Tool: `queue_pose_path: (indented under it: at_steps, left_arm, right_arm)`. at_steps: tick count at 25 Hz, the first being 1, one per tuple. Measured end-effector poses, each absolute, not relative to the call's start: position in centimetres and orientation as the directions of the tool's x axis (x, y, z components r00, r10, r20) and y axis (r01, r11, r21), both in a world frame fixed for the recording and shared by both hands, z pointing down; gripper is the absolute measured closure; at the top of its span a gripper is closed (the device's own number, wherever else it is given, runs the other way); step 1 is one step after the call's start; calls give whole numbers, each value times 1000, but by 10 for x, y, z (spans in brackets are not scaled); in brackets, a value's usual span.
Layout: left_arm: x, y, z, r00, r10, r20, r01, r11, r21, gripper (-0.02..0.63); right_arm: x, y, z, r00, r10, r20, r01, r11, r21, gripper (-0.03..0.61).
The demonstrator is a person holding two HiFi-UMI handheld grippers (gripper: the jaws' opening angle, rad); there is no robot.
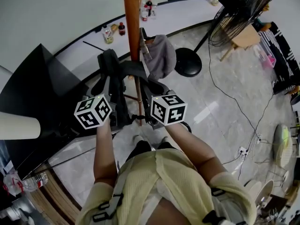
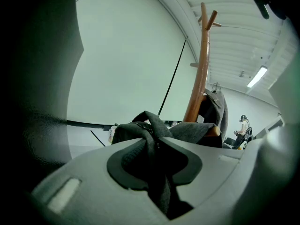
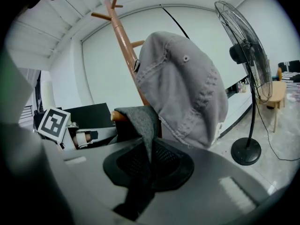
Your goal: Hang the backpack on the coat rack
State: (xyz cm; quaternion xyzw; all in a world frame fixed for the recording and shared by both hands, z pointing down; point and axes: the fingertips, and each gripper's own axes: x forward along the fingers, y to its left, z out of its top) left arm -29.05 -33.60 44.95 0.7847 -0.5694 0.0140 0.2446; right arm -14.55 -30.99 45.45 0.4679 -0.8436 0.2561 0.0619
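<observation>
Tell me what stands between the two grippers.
The coat rack's wooden pole, seen in the head view. The backpack strap spans it, one end clamped in the left gripper, the other in the right gripper.

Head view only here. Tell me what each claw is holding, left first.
Observer: The left claw is clamped on a dark grey backpack strap.
Operator: Now the right.
Observer: The right claw is also shut on a dark strap. That strap appears to run up over a wooden peg of the coat rack.
Operator: Report the rack's top.
Observer: The top pegs are bare, with nothing hanging on them.
</observation>
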Motion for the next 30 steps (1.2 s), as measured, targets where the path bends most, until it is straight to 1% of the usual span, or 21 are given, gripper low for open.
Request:
queue_pose_path:
  at_steps: [12, 30]
  left_arm:
    - [-287, -337, 468, 364, -876, 318, -887, -222, 406, 534]
    - [-279, -321, 494, 365, -866, 341, -866, -181, 465, 528]
  right_arm:
    - [-152, -313, 463, -562, -753, 343, -822, 462, -333, 534]
    - [-157, -308, 457, -587, -753, 298, -807, 513, -293, 503]
